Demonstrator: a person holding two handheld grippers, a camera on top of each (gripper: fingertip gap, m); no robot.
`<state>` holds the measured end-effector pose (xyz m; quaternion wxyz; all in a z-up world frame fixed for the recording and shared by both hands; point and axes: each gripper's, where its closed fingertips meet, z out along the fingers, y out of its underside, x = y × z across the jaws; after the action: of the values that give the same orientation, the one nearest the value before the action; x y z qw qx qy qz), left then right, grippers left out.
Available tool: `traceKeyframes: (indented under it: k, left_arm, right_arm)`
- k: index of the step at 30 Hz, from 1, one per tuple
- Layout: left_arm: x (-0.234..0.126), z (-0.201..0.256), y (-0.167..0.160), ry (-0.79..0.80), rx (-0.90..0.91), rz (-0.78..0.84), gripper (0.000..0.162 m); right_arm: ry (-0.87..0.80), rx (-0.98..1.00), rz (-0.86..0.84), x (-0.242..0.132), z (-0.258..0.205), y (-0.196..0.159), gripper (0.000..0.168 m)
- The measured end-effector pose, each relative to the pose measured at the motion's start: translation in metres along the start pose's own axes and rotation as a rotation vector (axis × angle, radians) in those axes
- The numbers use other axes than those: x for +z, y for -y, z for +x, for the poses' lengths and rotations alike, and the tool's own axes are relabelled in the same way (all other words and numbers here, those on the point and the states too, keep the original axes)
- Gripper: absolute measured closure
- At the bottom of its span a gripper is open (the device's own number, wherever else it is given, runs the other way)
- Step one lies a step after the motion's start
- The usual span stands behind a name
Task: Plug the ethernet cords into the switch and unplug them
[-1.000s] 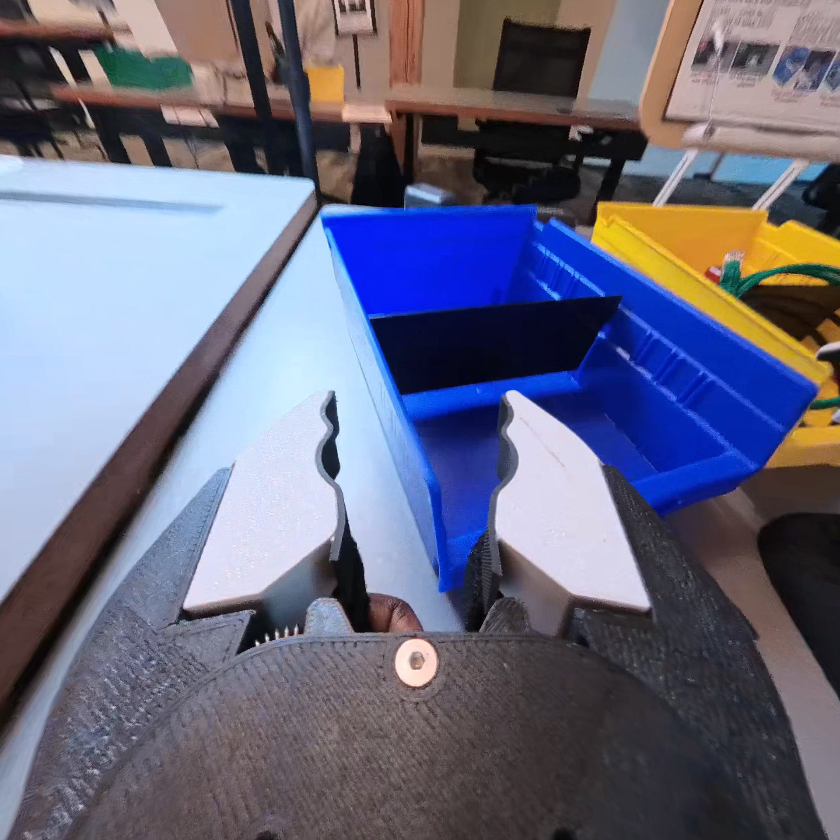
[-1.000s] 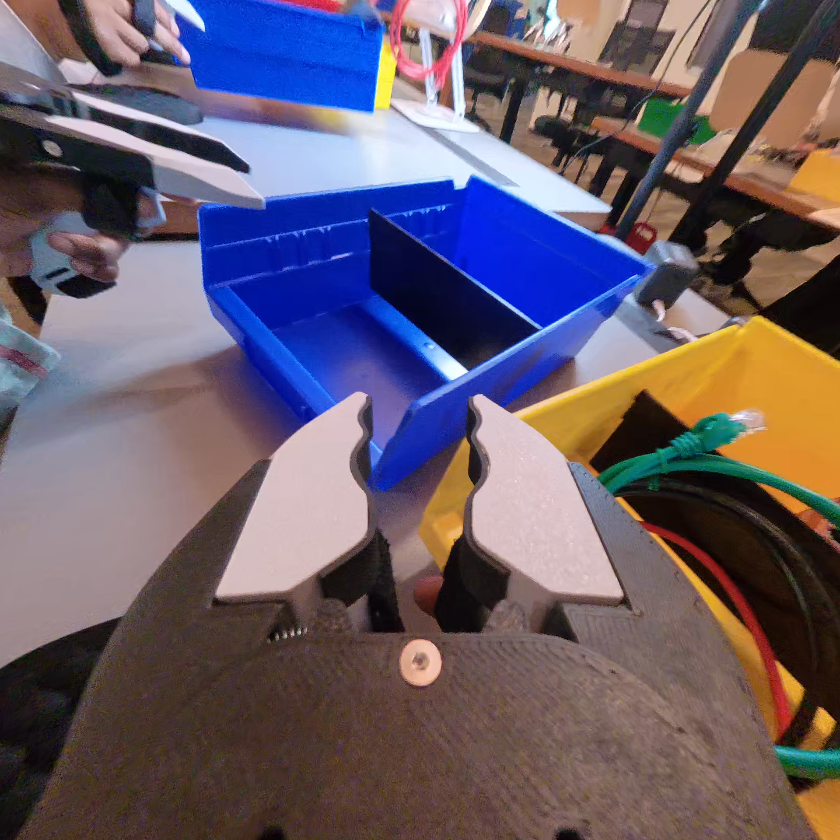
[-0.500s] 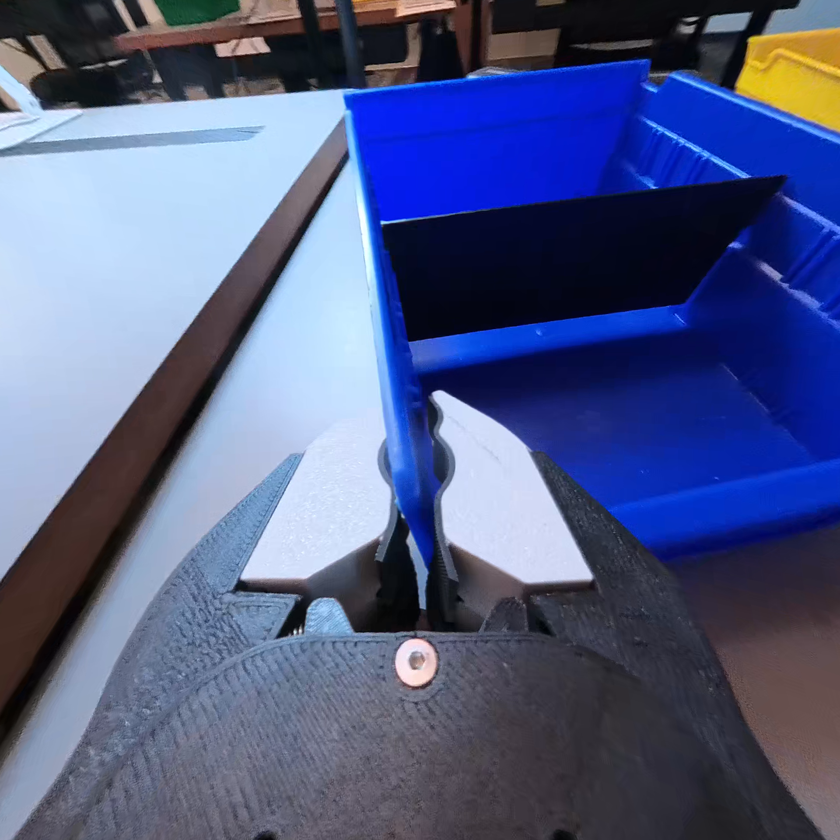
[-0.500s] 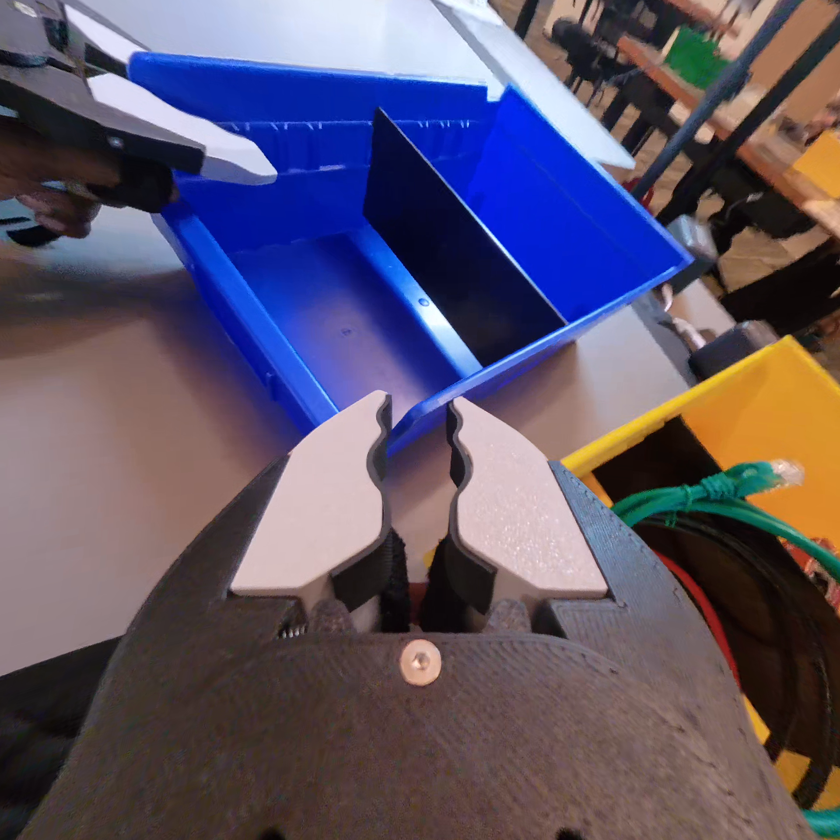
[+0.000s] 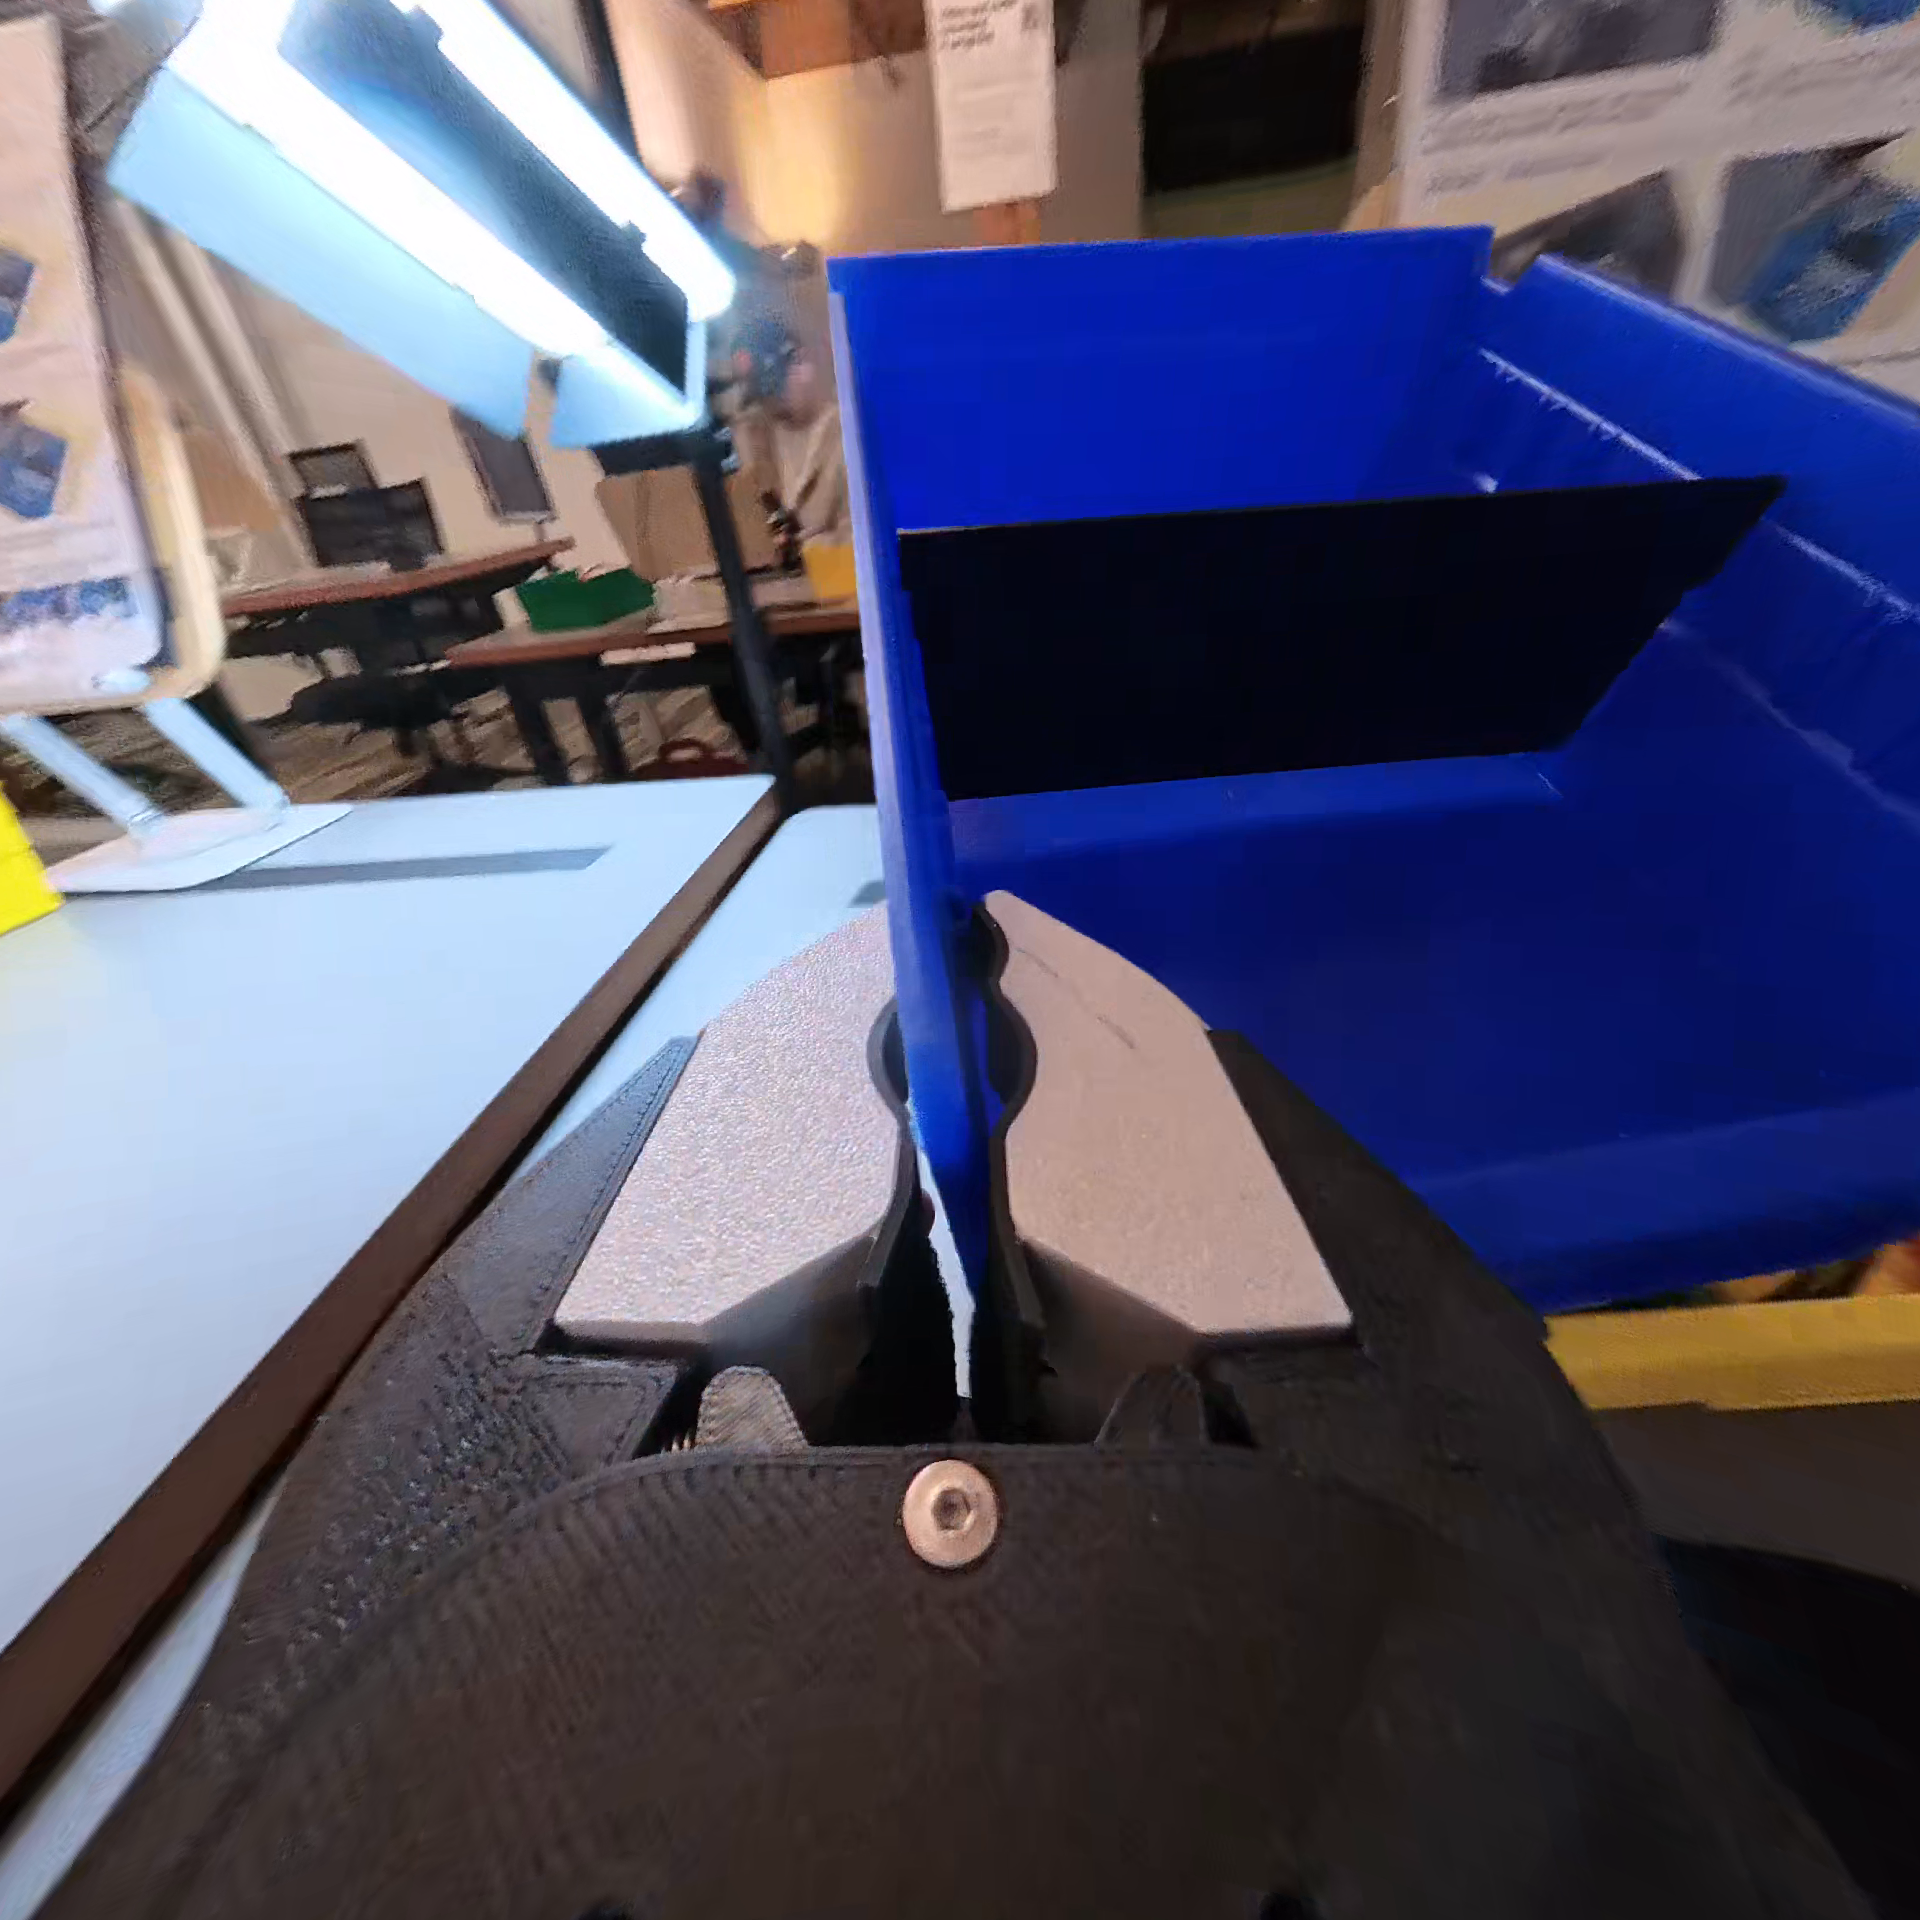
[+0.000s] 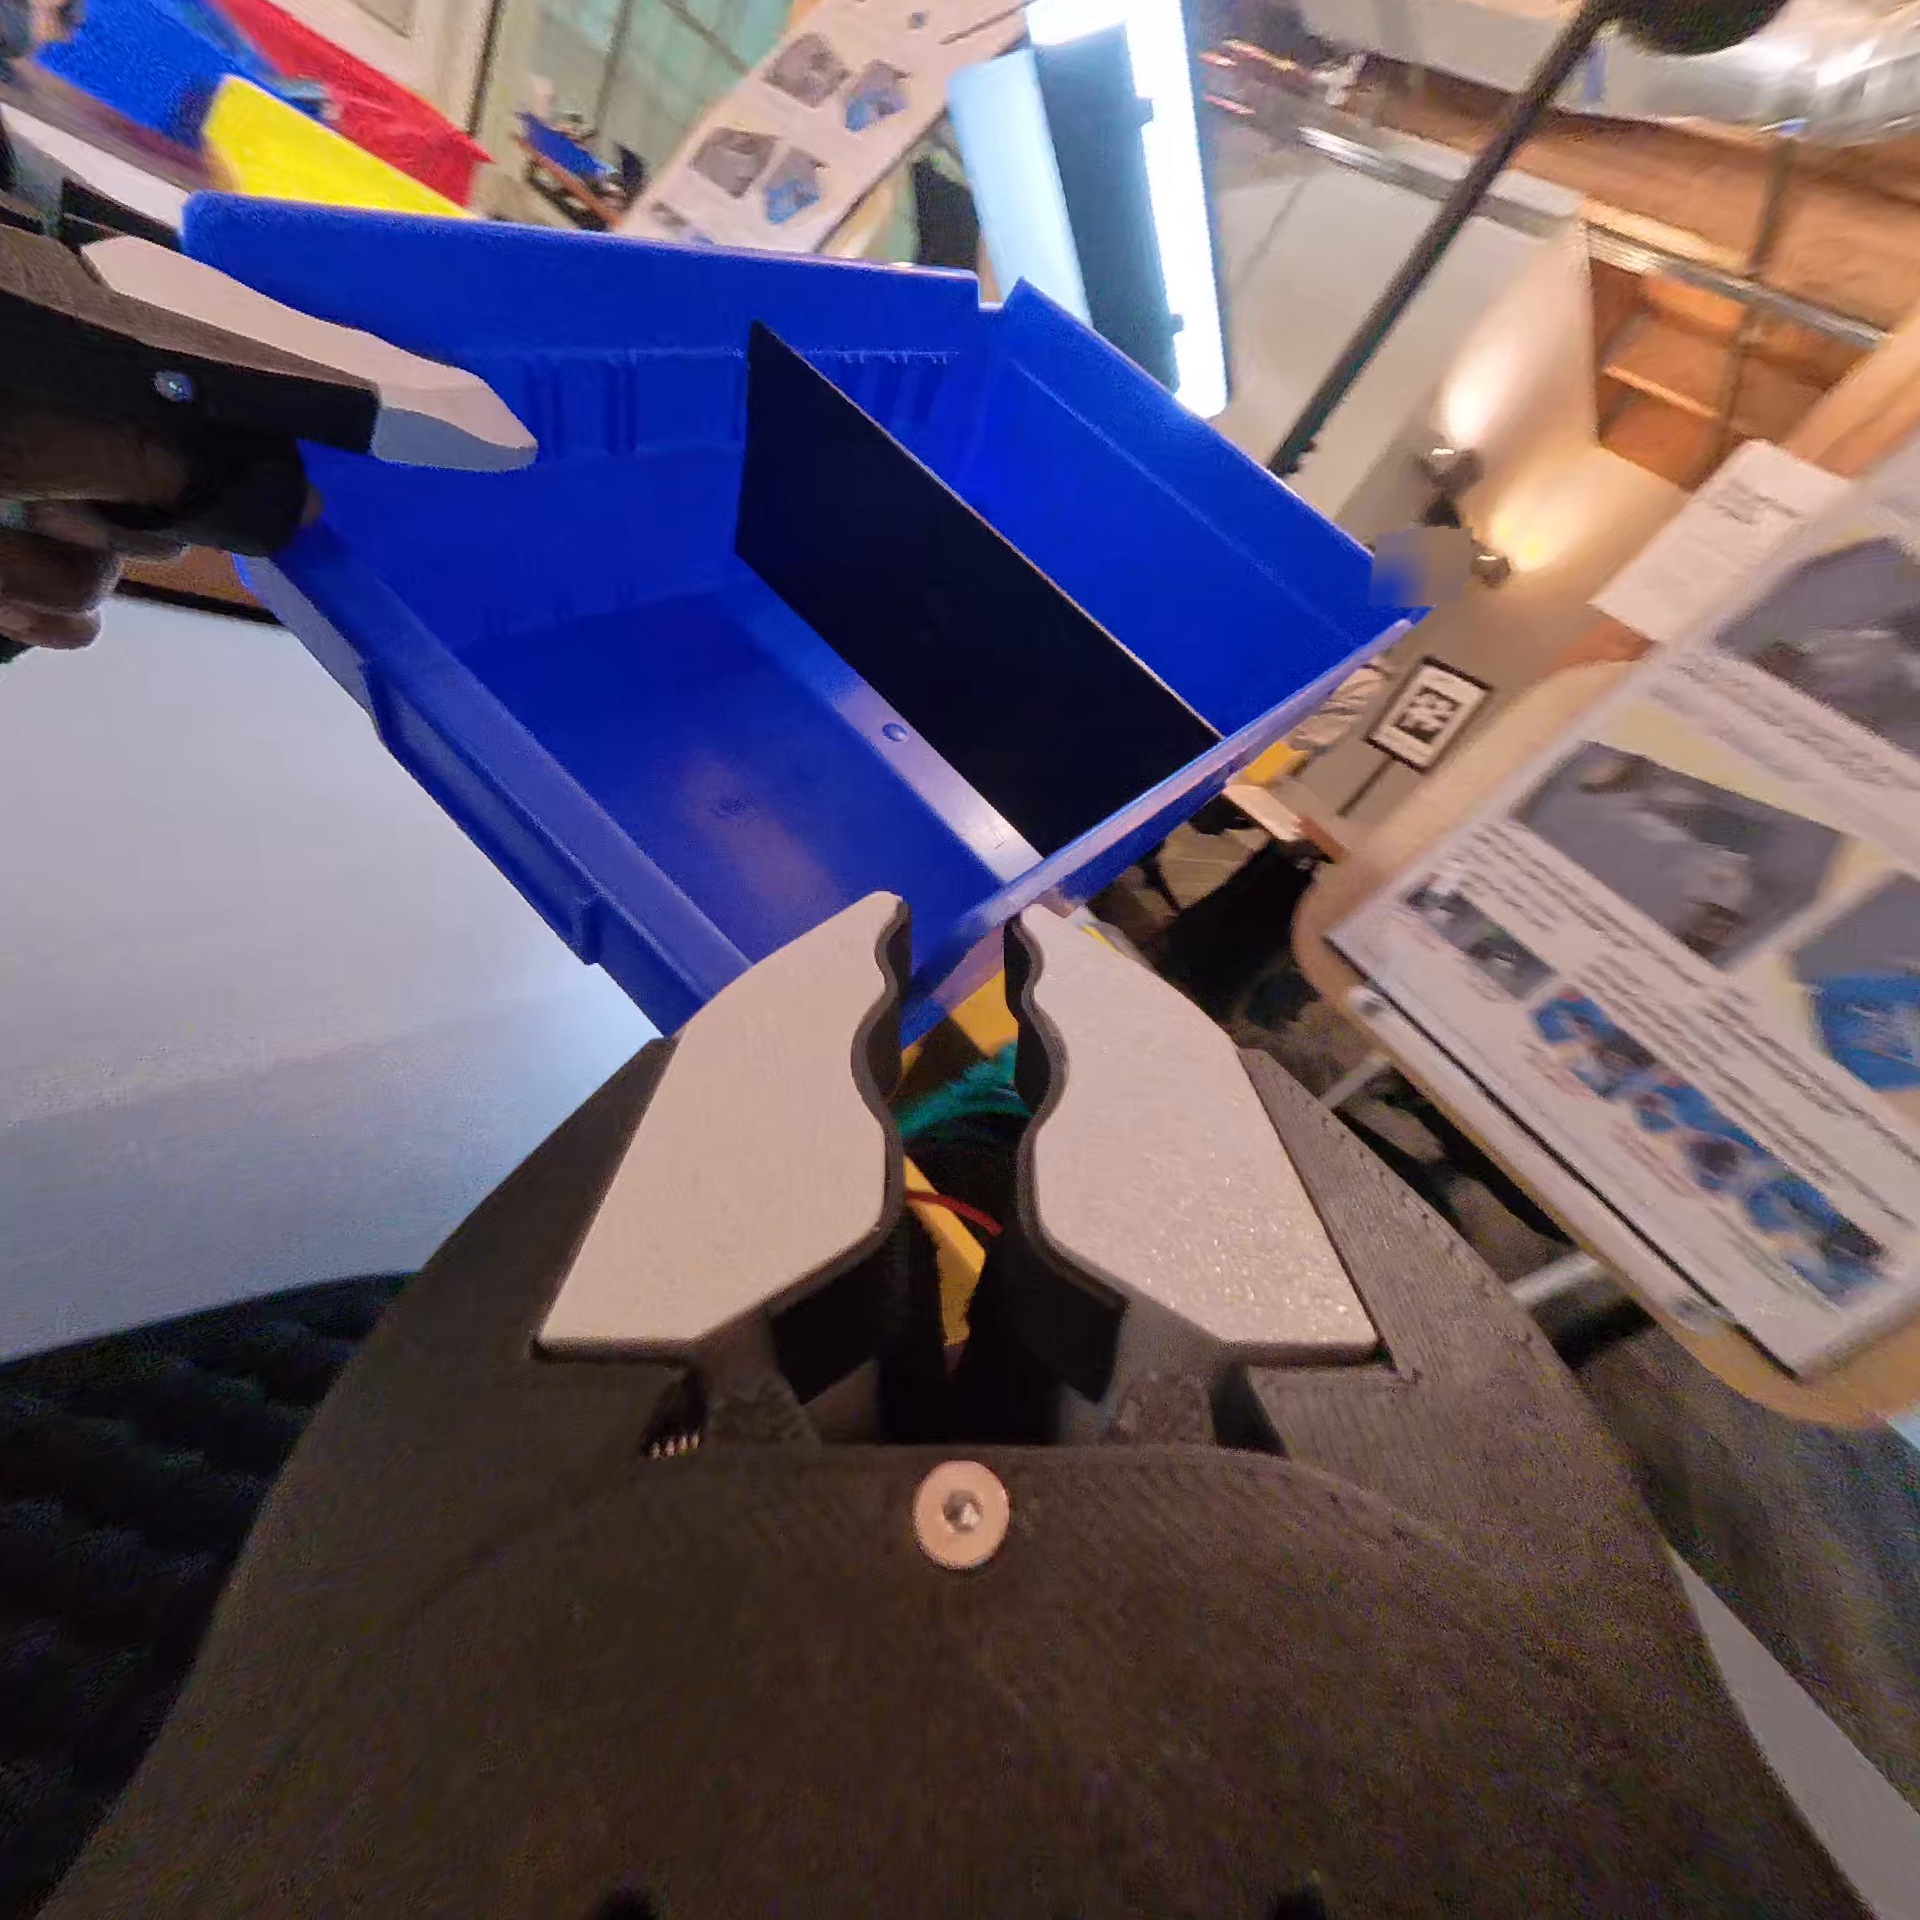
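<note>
Blue bin (image 5: 1455, 1039) with black divider (image 5: 1299, 634) raised above table (image 5: 260, 1091), left hand-held gripper (image 5: 951, 997) clamped on bin's side wall, right hand-held gripper (image 6: 956, 935) slightly parted around opposite rim, grip uncertain.

Print on the wall posters (image 6: 1662, 997) is too blurred to read

Blue bin (image 6: 665, 790): lifted off the table (image 6: 208, 935) and tilted, it fills the middle of both views.
Black divider (image 5: 1299, 634): stands across the bin from wall to wall, splitting it in two; both halves are open from above.
Left wall: taken up by the left gripper (image 5: 951, 1023), clamped on it.
Near corner: the right gripper (image 6: 956, 982) sits there (narrow gap between fingers).
Table to the left: bare, open room.
</note>
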<state>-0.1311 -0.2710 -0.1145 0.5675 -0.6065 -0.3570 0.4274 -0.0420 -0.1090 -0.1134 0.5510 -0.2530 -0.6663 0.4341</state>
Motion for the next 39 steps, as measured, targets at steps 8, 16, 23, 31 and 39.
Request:
traceKeyframes:
  k: [8, 16, 23, 31, 39]
  left_arm:
    - [0.034, 0.176, 0.045, -0.351, -0.02, 0.049, 0.154]
    - [0.056, 0.362, 0.036, -0.616, -0.002, -0.01, 0.156]
    - [0.047, 0.452, -0.008, -0.701, -0.018, -0.099, 0.154]
    - [0.042, 0.493, -0.049, -0.729, -0.004, -0.147, 0.153]
    - [0.036, 0.511, -0.076, -0.83, 0.046, -0.189, 0.14]
  right_arm:
    - [-0.326, 0.026, -0.101, -0.119, 0.104, -0.042, 0.153]
    - [-0.638, 0.137, -0.259, -0.238, 0.189, -0.125, 0.156]
    - [-0.741, 0.265, -0.379, -0.3, 0.211, -0.203, 0.159]
    - [-0.754, 0.36, -0.444, -0.327, 0.209, -0.257, 0.159]
    - [-0.76, 0.377, -0.469, -0.337, 0.209, -0.275, 0.159]
